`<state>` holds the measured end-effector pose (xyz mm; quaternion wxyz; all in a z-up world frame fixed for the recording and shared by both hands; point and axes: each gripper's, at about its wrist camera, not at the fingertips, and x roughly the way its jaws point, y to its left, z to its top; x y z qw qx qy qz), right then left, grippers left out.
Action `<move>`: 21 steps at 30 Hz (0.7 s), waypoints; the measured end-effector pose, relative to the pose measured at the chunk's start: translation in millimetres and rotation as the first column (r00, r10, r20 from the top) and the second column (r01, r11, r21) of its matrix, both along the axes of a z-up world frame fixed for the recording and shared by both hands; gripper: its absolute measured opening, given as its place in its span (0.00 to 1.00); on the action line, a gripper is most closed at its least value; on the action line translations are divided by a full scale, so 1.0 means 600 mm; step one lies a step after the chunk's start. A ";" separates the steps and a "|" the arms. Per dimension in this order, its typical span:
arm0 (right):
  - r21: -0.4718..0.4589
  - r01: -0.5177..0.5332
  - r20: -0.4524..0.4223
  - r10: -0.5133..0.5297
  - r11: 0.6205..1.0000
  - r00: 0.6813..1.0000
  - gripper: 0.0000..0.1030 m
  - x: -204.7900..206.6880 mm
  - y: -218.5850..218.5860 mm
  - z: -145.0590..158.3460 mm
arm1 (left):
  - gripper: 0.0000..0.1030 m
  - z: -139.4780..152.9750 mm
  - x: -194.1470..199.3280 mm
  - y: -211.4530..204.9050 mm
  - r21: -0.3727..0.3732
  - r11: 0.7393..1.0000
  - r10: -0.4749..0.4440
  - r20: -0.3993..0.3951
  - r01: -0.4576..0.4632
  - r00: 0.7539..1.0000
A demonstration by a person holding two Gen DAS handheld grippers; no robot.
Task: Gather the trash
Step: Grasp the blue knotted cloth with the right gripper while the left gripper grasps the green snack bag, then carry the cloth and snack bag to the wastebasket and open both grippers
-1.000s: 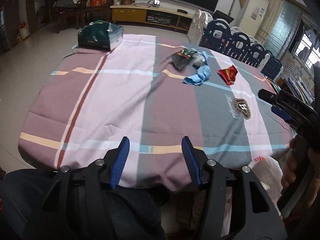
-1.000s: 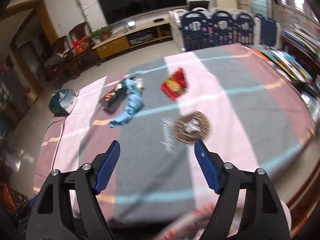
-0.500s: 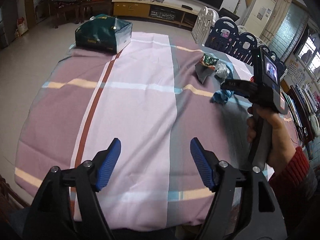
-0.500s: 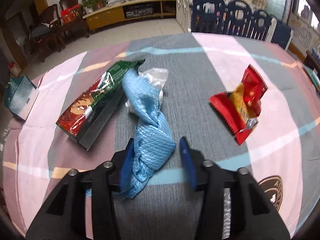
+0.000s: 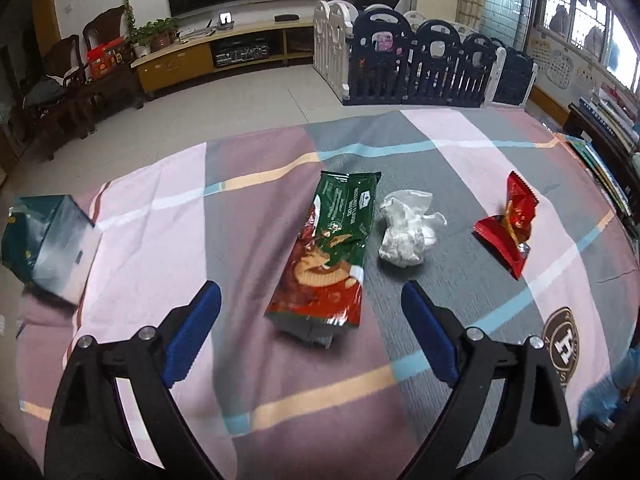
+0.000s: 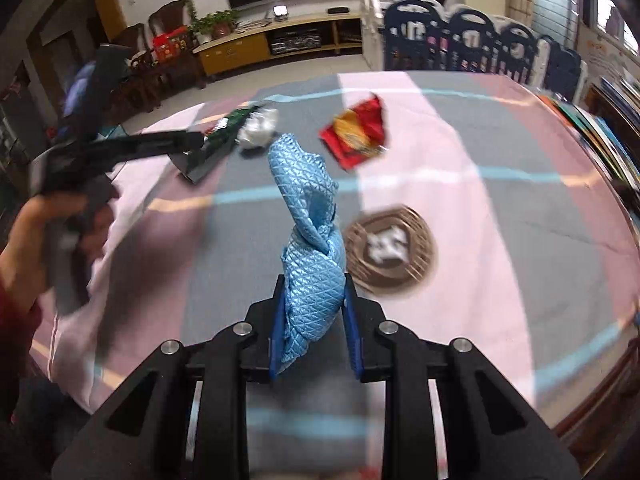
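1. Left wrist view: the left gripper (image 5: 311, 322) is seen spread wide, its jaws having just been opening, and nothing is pressed between them. Its blue pads (image 5: 196, 322) are held above the striped tablecloth (image 5: 168, 248), one to each side of the near end of the green-and-red biscuit packet (image 5: 326, 256).
2. Same view: the biscuit packet is lying flat and lengthwise, not yet picked up. Just beside it to the right, a crumpled white tissue (image 5: 406, 228) is found resting on the cloth, close to the packet but whether touching cannot be told.
3. Same view: a red snack wrapper (image 5: 510, 226) is left well apart to the right, also untouched. A dark green box (image 5: 44, 244) is seen at the left edge of the table; whether it counts as trash cannot be told.
4. Right wrist view: the right gripper (image 6: 314, 316) is pinched tight on a twisted blue cloth (image 6: 310, 216), its jaws having just been closing. The cloth is lifted clear of the table and stands up from the pads.
5. Same view: the tissue (image 6: 258, 128) and the red wrapper (image 6: 356, 132) are shown still on the cloth beyond, and the other gripper (image 6: 152, 146), held by a hand (image 6: 40, 232), is aimed at the packet's end.
6. Judged progress: one item is in hand but not yet dropped anywhere; no bin is visible here. Three pieces are left to be collected, the biscuit packet seemingly next.
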<state>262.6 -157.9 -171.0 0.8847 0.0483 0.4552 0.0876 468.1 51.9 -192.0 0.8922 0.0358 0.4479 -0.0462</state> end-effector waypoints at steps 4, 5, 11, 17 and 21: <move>0.030 0.085 -0.016 -0.085 0.996 0.996 0.26 -0.048 -0.056 0.010 | 0.37 -0.046 0.034 -0.023 0.041 0.999 -0.009 -0.088 0.013 0.996; 0.036 0.097 -0.014 -0.097 0.995 0.995 0.26 -0.059 -0.065 0.015 | 0.25 -0.049 0.028 -0.022 0.018 1.000 -0.013 -0.081 0.015 0.997; 0.055 0.116 0.003 -0.117 0.992 0.993 0.26 -0.106 -0.080 0.033 | 0.06 0.005 -0.077 -0.009 -0.006 1.000 0.022 0.033 -0.022 0.999; 0.102 0.118 0.000 -0.118 0.988 0.993 0.26 -0.154 -0.080 0.047 | 0.06 0.096 -0.265 0.000 0.012 0.992 0.120 0.166 -0.124 0.979; 0.108 0.105 0.014 -0.107 0.989 0.994 0.26 -0.197 -0.077 0.067 | 0.06 0.148 -0.382 -0.011 0.006 0.988 0.150 0.213 -0.155 0.965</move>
